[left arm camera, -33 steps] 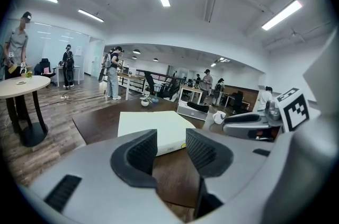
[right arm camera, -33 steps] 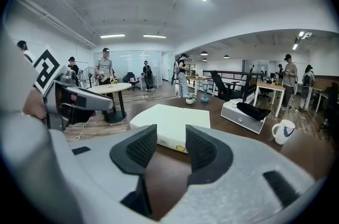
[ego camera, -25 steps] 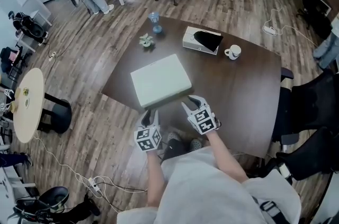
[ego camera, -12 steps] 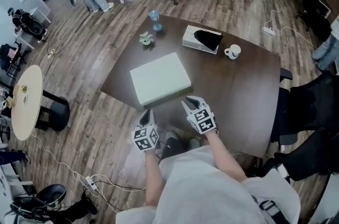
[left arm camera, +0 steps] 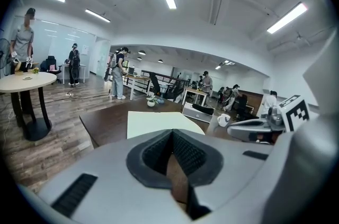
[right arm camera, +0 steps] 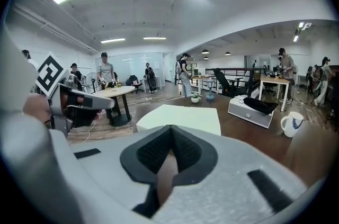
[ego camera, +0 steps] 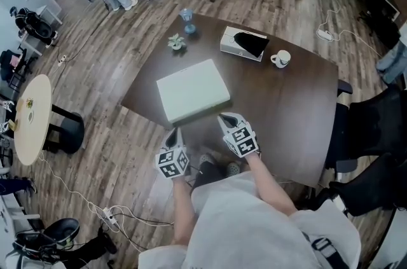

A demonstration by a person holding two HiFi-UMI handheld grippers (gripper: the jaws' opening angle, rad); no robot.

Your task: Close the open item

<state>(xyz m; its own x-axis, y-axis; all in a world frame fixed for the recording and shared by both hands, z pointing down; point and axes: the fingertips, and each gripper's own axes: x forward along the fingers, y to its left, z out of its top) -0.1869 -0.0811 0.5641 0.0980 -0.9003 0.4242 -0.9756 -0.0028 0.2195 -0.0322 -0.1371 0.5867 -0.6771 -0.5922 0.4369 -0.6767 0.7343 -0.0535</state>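
By the table's point(ego camera: 299, 128) near edge, left gripper point(ego camera: 176, 132) and right gripper point(ego camera: 223, 117), tilted downward, have just closed empty

I'm looking down on a dark brown table point(ego camera: 286, 109) — a flat white case point(ego camera: 193, 91) lies near its front edge. Farther back stand a grey box point(ego camera: 243, 44), a white mug point(ego camera: 280, 59), a small potted plant point(ego camera: 176, 42) and a blue glass point(ego camera: 187, 18) — none touching.

white mug point(ego camera: 280, 59), potted plant point(ego camera: 176, 42), round table point(ego camera: 35, 134)
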